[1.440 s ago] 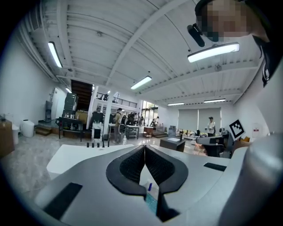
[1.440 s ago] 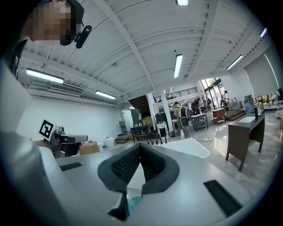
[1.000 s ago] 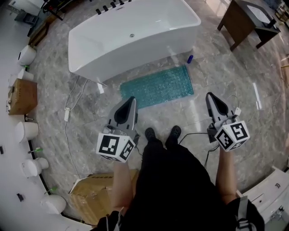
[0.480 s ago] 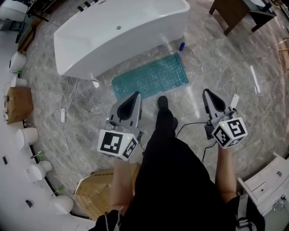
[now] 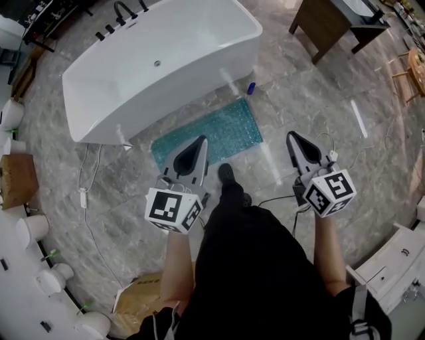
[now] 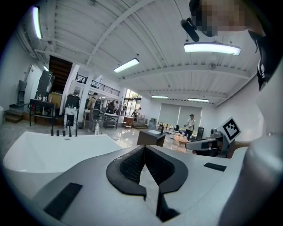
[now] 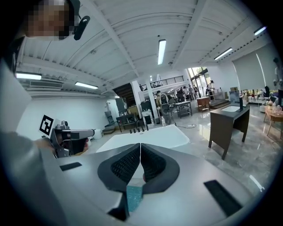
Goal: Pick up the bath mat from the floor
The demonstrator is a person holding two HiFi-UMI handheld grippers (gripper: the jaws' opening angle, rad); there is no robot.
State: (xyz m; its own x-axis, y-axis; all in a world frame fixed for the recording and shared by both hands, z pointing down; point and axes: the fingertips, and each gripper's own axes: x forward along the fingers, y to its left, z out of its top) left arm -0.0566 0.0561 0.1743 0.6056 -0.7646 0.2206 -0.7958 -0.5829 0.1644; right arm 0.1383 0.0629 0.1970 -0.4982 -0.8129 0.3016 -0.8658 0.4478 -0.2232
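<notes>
The teal studded bath mat [image 5: 219, 131] lies flat on the grey marble floor beside the white bathtub [image 5: 159, 63]. My left gripper [image 5: 198, 141] is held in the air over the mat's near left part, jaws shut with nothing in them. My right gripper [image 5: 291, 137] hovers to the right of the mat, also shut and empty. In the left gripper view the left gripper [image 6: 144, 146] points level across the tub. In the right gripper view the right gripper [image 7: 140, 144] points the same way, and a sliver of the mat [image 7: 132, 197] shows below its jaws.
The person's shoe [image 5: 227, 174] stands at the mat's near edge. A blue bottle [image 5: 251, 87] sits by the mat's far right corner. A dark wooden table [image 5: 325, 20] stands at top right, a white cabinet [image 5: 392, 262] at bottom right, a cardboard box [image 5: 141, 300] behind at bottom left.
The person has stepped toward the mat, one foot now at its near edge. Both grippers moved forward with the body and stayed shut; the left one now overlaps the mat.
</notes>
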